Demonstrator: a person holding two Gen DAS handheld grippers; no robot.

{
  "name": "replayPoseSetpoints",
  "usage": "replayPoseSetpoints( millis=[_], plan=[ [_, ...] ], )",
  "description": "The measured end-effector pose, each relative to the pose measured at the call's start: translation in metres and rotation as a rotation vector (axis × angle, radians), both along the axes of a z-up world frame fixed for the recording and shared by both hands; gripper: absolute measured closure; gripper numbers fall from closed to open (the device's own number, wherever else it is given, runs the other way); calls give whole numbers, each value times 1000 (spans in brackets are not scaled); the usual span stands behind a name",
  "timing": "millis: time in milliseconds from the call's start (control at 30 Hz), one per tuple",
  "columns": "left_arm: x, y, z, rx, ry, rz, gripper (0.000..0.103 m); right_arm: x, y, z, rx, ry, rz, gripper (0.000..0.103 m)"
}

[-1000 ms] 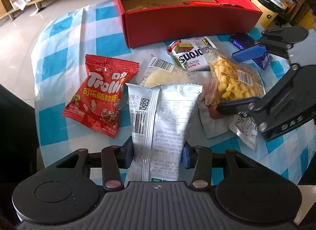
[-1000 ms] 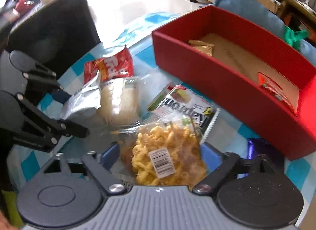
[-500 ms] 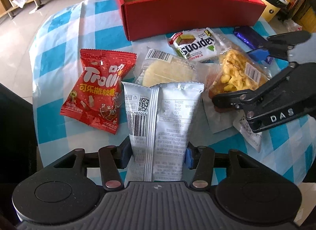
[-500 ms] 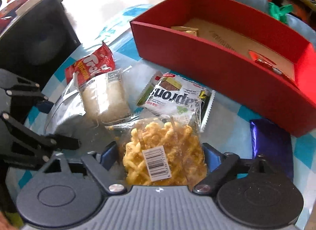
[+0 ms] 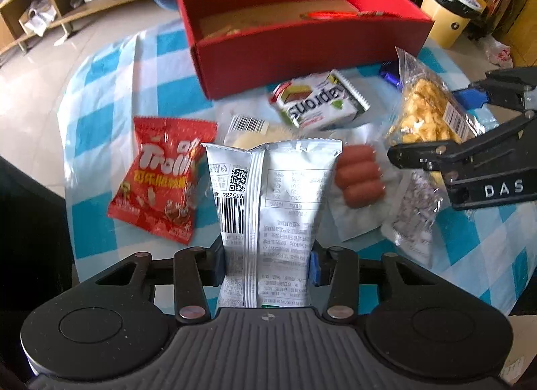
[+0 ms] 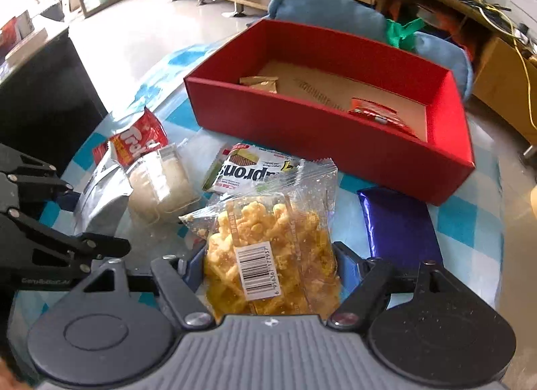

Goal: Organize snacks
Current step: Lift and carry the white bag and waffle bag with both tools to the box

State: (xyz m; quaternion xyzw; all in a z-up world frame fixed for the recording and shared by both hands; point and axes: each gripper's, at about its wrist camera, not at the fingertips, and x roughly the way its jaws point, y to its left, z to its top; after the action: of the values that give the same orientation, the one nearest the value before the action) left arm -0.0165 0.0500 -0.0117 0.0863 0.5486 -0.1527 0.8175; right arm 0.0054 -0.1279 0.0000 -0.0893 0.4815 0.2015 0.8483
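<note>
Snack bags lifted since before, silver pouch [image 5: 268, 209] in closing left hand-held gripper [image 5: 266, 264], corn puffs [image 6: 268, 256] in closing right [image 6: 268, 266].

You get bright daylight that washes out the floor [image 6: 134, 38] at upper left. Fisheye bending curves the edges, and the wafer pack [image 5: 319, 101] looks motion-blurred.

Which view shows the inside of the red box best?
The right wrist view: it looks down into the red box, showing its cardboard floor, a gold packet and an orange-red packet. The left wrist view sees the box lower, so its front wall hides most of the contents.
</note>
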Motion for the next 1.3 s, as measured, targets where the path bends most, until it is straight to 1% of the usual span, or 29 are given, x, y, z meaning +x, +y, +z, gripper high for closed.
replayPoseSetpoints(
  millis=[133, 267, 433, 600, 1300],
  plan=[
    [0, -2, 11, -11, -30, 3, 52, 1, 1, 0, 3, -13, -8, 28],
    [4, -3, 22, -31, -65, 13, 52, 1, -2, 7, 15, -35, -21, 28],
    [14, -2, 28, -49, -82, 43, 52, 6, -5, 12, 30, -53, -47, 28],
    [19, -4, 35, -59, -99, 50, 52, 11, -8, 18, 44, -76, -69, 28],
    [53, -24, 63, -55, -209, 73, 53, 31, -17, 41, 80, -141, -130, 28]
  ],
)
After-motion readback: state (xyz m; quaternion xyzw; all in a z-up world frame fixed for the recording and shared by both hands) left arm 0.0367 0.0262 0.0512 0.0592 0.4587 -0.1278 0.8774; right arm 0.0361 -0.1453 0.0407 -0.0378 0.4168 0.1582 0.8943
